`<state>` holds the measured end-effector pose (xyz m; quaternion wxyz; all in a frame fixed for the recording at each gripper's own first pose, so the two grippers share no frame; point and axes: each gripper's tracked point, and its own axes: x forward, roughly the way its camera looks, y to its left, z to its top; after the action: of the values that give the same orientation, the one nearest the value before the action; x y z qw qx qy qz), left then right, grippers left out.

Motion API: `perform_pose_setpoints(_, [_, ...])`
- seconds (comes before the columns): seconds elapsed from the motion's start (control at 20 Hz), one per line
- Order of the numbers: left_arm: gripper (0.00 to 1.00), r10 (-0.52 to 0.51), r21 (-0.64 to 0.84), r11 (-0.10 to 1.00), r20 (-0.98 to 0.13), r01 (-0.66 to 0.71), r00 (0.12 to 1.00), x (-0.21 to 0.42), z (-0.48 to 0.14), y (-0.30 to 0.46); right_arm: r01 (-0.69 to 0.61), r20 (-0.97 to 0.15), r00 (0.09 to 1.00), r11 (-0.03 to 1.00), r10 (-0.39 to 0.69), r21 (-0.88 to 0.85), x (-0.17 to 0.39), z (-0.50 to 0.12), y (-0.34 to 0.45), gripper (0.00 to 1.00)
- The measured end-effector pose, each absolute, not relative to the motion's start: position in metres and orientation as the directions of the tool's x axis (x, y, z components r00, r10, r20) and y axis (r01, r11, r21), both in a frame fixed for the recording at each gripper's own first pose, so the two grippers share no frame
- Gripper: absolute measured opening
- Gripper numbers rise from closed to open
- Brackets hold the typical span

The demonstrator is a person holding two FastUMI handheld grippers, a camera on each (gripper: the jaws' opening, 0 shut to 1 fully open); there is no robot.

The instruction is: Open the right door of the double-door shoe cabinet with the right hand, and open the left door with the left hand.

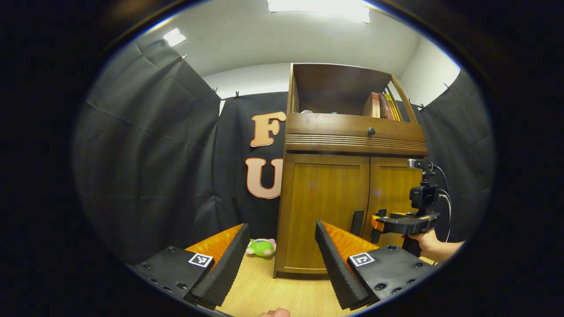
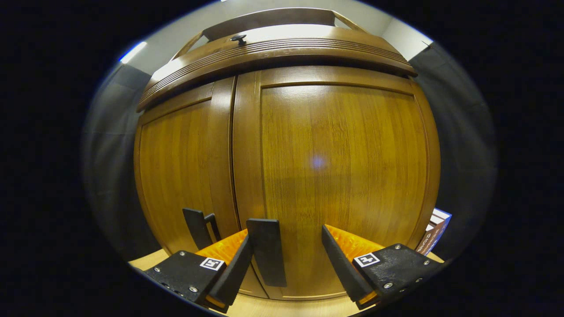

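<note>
The wooden shoe cabinet (image 1: 352, 141) stands right of centre in the left gripper view, with the left door (image 1: 324, 211) and right door (image 1: 394, 189) both shut. Black bar handles sit low by the middle seam: the left handle (image 1: 357, 222) and the right handle (image 2: 266, 253). My right gripper (image 2: 286, 235) is open close to the right door (image 2: 339, 176). The right handle stands between its fingers, next to the left one. A hand holds that gripper (image 1: 378, 224) at the seam. My left gripper (image 1: 282, 246) is open, back from the cabinet, with nothing between its fingers.
A green plush toy (image 1: 261, 247) lies on the wooden floor left of the cabinet's base. Books (image 1: 382, 105) stand on the open upper shelf above a drawer with a knob (image 1: 371, 130). A box (image 2: 436, 231) sits by the cabinet's right side. Black cloth walls enclose the booth.
</note>
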<state>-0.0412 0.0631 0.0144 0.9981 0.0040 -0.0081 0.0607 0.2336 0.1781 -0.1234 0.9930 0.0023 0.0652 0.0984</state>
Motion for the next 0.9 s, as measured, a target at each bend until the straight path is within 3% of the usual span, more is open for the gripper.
perform_pose_setpoints(0.05, [0.98, 0.128, 0.010, 0.992, 0.015, -0.128, 0.992, -0.041, 0.013, 0.066, -0.189, -0.122, 0.975, 0.982, 0.186, -0.009, 0.235, -0.122, 0.177, 0.90])
perform_pose_setpoints(0.1, [0.99, 0.133, 0.012, 0.991, 0.014, -0.133, 0.991, -0.041, 0.012, 0.068, -0.180, -0.117, 0.978, 0.983, 0.174, -0.038, 0.236, -0.124, 0.177, 1.00])
perform_pose_setpoints(0.15, [0.96, 0.136, 0.010, 0.991, 0.014, -0.137, 0.991, -0.042, 0.013, 0.068, -0.181, -0.108, 0.979, 0.982, 0.174, -0.055, 0.234, -0.123, 0.180, 0.87])
perform_pose_setpoints(0.2, [0.97, 0.138, 0.005, 0.990, 0.015, -0.138, 0.990, -0.042, 0.013, 0.068, -0.184, -0.108, 0.978, 0.981, 0.177, -0.058, 0.234, -0.125, 0.182, 0.87])
perform_pose_setpoints(0.4, [0.99, 0.137, 0.002, 0.991, 0.012, -0.137, 0.990, -0.040, 0.011, 0.066, -0.208, -0.157, 0.964, 0.977, 0.214, 0.057, 0.233, -0.133, 0.202, 0.55])
perform_pose_setpoints(0.45, [0.94, 0.133, 0.003, 0.991, 0.013, -0.133, 0.991, -0.040, 0.013, 0.065, -0.216, -0.147, 0.964, 0.975, 0.222, 0.057, 0.231, -0.129, 0.202, 0.47])
perform_pose_setpoints(0.5, [0.98, 0.128, 0.004, 0.992, 0.019, -0.128, 0.992, -0.039, 0.015, 0.062, -0.227, -0.141, 0.962, 0.972, 0.234, 0.062, 0.230, -0.130, 0.200, 0.36])
perform_pose_setpoints(0.65, [0.96, 0.108, 0.009, 0.994, 0.025, -0.108, 0.994, -0.038, 0.018, 0.055, -0.248, -0.137, 0.957, 0.966, 0.256, 0.070, 0.229, -0.132, 0.201, 0.30])
perform_pose_setpoints(0.9, [0.96, 0.097, -0.016, 0.995, 0.004, -0.097, 0.995, -0.038, 0.012, 0.043, -0.306, -0.133, 0.941, 0.950, 0.311, 0.063, 0.212, -0.130, 0.199, 0.29])
